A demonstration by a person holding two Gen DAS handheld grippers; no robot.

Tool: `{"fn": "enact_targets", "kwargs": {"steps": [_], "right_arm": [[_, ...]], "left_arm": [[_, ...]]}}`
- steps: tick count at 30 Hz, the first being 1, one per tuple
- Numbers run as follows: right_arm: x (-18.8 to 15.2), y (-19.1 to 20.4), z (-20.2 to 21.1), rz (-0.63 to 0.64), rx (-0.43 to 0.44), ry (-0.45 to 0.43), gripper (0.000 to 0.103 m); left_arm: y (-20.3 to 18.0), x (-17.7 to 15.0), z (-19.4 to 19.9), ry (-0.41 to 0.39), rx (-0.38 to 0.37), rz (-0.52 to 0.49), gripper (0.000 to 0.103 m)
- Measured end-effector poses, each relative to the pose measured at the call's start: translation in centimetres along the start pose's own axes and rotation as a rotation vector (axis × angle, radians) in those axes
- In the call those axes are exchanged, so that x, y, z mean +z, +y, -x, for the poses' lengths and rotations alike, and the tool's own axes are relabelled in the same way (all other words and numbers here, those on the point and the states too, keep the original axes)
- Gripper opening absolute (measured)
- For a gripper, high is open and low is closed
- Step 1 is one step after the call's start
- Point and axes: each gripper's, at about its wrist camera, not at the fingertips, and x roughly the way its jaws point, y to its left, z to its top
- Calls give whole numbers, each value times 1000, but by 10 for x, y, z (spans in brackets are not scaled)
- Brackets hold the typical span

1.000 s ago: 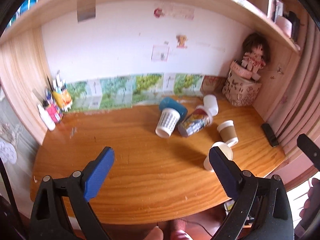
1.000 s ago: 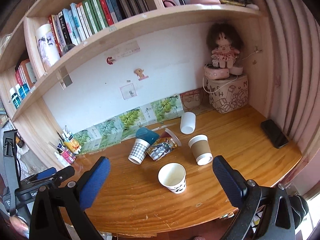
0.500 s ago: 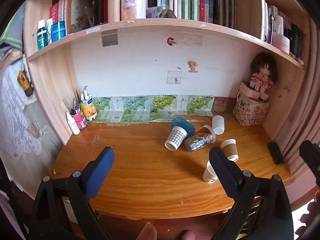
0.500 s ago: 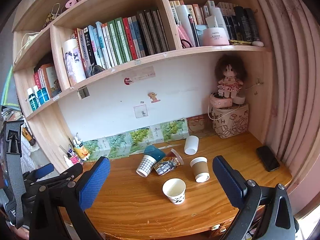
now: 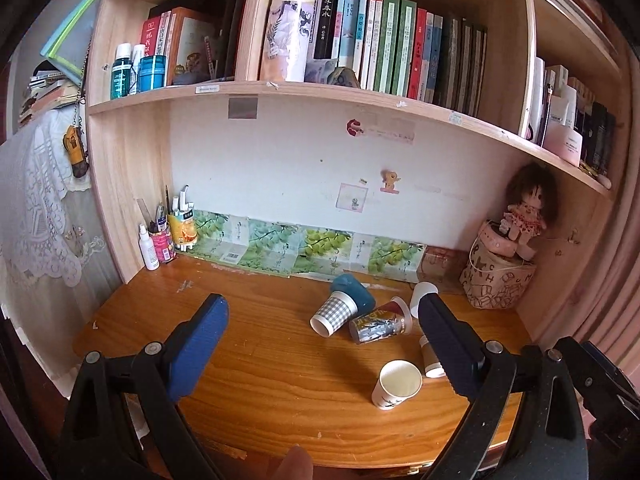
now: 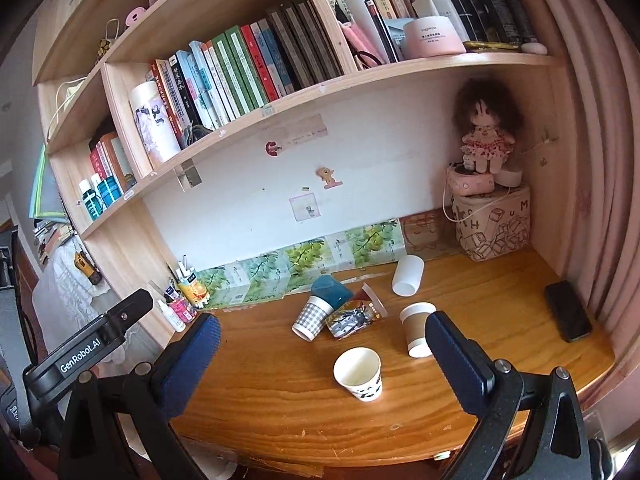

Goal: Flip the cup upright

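Observation:
Several paper cups lie on the wooden desk (image 5: 256,360). A white cup with black marks (image 5: 396,385) (image 6: 359,374) stands upright at the front. A brown-sleeved cup (image 6: 417,334) (image 5: 431,359) stands upside down. A checked cup (image 5: 334,314) (image 6: 312,317), a printed cup (image 5: 380,326) (image 6: 354,318), a teal cup (image 5: 354,290) (image 6: 330,288) and a plain white cup (image 6: 408,275) (image 5: 423,294) lie tipped over. My left gripper (image 5: 320,348) and right gripper (image 6: 322,360) are open and empty, held back from the desk's front edge.
A black phone (image 6: 568,316) lies at the desk's right. A patterned box with a doll (image 6: 490,224) stands at the back right. Pens and bottles (image 5: 168,232) stand at the back left. Bookshelves hang above the desk.
Both grippers have pulled back and up from the desk, so the cups look smaller and the bookshelves have come into view. Both grippers stay open.

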Motion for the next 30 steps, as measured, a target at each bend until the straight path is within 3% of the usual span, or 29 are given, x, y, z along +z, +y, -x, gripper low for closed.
{"fn": "enact_targets", "kwargs": {"steps": [5, 10, 14, 21, 30], "right_arm": [[9, -16, -2, 23, 17, -41, 103], [16, -20, -2, 50, 22, -59, 103], [13, -21, -8, 54, 50, -27, 103], [14, -26, -11, 48, 38, -33, 103], [16, -25, -21, 54, 84, -8, 103]], "left_arm": [[-10, -4, -3, 5, 46, 9, 98], [-17, -3, 4, -57, 78, 29, 103], [-21, -3, 2, -58, 92, 25, 103], [-30, 0, -2, -67, 100, -5, 103], [-38, 1, -9, -54, 81, -21, 103]]}}
